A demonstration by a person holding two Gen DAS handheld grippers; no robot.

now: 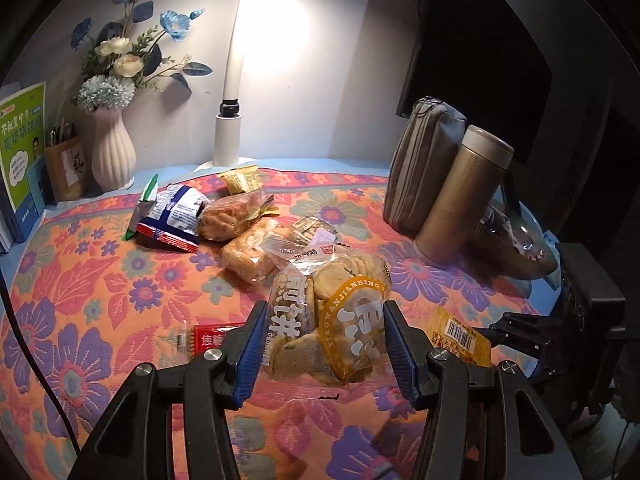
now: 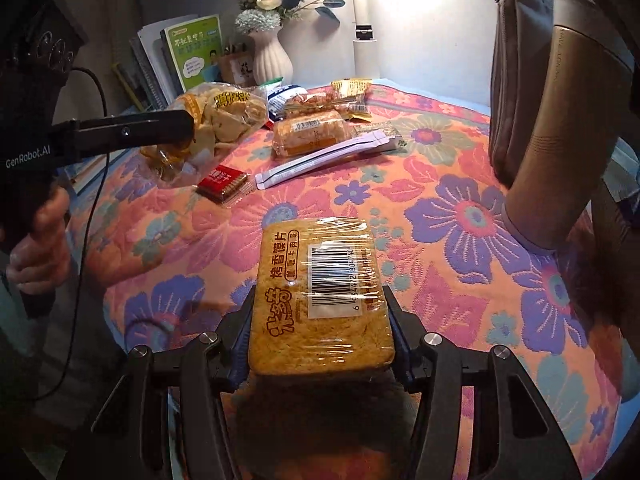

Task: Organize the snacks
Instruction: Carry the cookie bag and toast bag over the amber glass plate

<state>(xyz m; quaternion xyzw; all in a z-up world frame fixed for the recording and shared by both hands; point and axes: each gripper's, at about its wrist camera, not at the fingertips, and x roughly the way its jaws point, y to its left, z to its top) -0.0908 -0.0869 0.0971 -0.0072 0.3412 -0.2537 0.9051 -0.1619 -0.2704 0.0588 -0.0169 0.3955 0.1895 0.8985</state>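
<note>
My left gripper (image 1: 324, 320) is shut on a clear bag of round crackers (image 1: 332, 312) and holds it above the floral cloth; the bag also shows in the right wrist view (image 2: 216, 120). My right gripper (image 2: 318, 304) is shut on a flat orange pack of toasted bun slices (image 2: 320, 292) with a barcode label, held above the cloth. That pack shows in the left wrist view (image 1: 460, 334) at the right. More snacks lie at the back: a blue-and-white packet (image 1: 172, 218), two bread packs (image 1: 236, 216), a yellow packet (image 1: 242, 178) and a small red packet (image 1: 212, 336).
A gold flask (image 1: 460, 196) and a grey pouch (image 1: 420, 164) stand at the right. A white vase with flowers (image 1: 112, 152), books (image 1: 20, 160), a pen holder (image 1: 66, 168) and a white lamp (image 1: 230, 120) stand along the back wall. A long white sachet (image 2: 320, 156) lies mid-cloth.
</note>
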